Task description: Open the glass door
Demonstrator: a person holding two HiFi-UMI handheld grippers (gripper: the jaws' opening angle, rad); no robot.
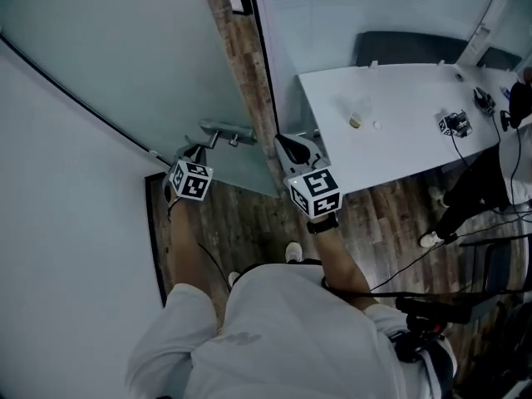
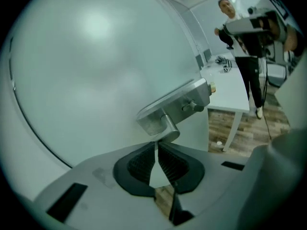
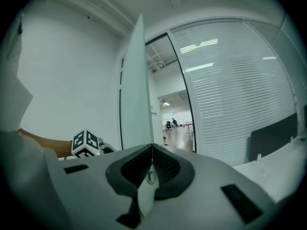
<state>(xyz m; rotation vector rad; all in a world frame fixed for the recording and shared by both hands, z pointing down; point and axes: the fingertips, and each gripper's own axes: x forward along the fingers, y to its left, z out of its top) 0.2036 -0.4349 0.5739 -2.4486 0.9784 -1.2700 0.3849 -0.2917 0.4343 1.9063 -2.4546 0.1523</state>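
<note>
Frosted glass makes up the glass door, a pale, matte panel at the left of the scene that lets light through but shows nothing behind it. It already stands partly swung off its frame. The right gripper view catches it edge-on as a thin upright blade, with a corridor showing past it on the far side. On its face is a brushed-metal lever handle on an oblong plate with a small thumb-turn beside it. The left gripper is at that lever. In its own view the ribbed dark fingers are drawn almost together, their tips right under the lever's rounded end. I can see nothing held between them, and whether they nip the lever's lower edge I cannot make out. The right gripper hangs near the door's free edge with its fingers clenched on nothing. Just to its right is the corner of a white counter carrying a few small items, and the wood floor lies below. The step in hand looks like taking hold of the lever, with the door only partway open. The next move probably calls for a firm purchase on the lever, or a hook behind it. After that comes a steady pull along the door's arc toward the person, with the right gripper kept clear of the swinging edge, since smooth metal could slip from a shallow pinch.
</note>
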